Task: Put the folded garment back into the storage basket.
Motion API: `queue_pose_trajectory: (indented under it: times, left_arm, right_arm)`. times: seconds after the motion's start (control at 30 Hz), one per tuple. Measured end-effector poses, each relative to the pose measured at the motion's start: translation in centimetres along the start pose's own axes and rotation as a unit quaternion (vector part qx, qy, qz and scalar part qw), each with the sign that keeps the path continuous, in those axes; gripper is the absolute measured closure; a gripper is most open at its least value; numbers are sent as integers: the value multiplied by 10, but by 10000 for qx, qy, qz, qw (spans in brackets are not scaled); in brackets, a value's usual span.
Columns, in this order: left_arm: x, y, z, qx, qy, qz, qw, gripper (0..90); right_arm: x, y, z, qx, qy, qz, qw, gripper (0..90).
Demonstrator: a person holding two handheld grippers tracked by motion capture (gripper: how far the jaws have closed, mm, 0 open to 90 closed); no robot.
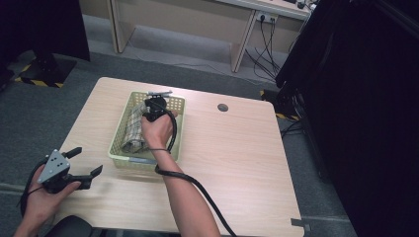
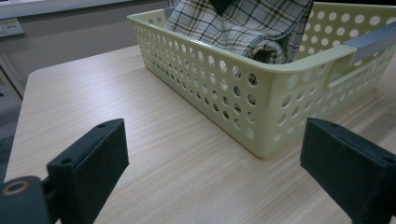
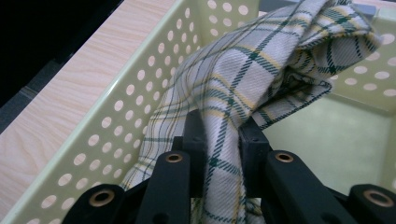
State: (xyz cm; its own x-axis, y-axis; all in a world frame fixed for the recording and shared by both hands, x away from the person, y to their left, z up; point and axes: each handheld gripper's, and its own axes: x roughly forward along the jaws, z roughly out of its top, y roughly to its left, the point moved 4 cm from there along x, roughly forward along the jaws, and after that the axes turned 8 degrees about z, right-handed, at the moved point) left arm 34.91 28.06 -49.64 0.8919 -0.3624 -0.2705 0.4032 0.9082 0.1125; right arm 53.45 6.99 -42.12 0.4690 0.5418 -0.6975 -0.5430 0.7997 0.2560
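Observation:
A pale green perforated basket [image 1: 176, 132] stands on the wooden table, and a plaid cloth [image 1: 132, 129] lies bunched along its left side. My right gripper [image 1: 154, 107] reaches down into the basket. In the right gripper view its jaws are shut on a fold of the plaid cloth [image 3: 243, 79], the right gripper [image 3: 223, 140] pinching it beside the basket wall [image 3: 112, 116]. My left gripper [image 1: 86, 162] rests at the table's near left edge, open with nothing between its jaws. Its own view has the left gripper [image 2: 212, 163] facing the basket [image 2: 261, 116] and the cloth [image 2: 243, 23] inside.
A round cable hole [image 1: 223, 107] sits in the tabletop [image 1: 237, 158] right of the basket. A grey handle strip [image 2: 371, 39] lies on the basket's near rim. A desk and cables [image 1: 267, 44] stand beyond the table. The right gripper's cable [image 1: 197, 185] trails across the tabletop.

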Motion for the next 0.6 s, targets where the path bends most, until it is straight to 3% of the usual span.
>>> queue_pose_trajectory:
  times: [0.6]
  left_arm:
    - [0,0,0,-24,-7,0,10000,72]
  right_arm:
    - [3,-8,-3,-91,65,-194,9997,747]
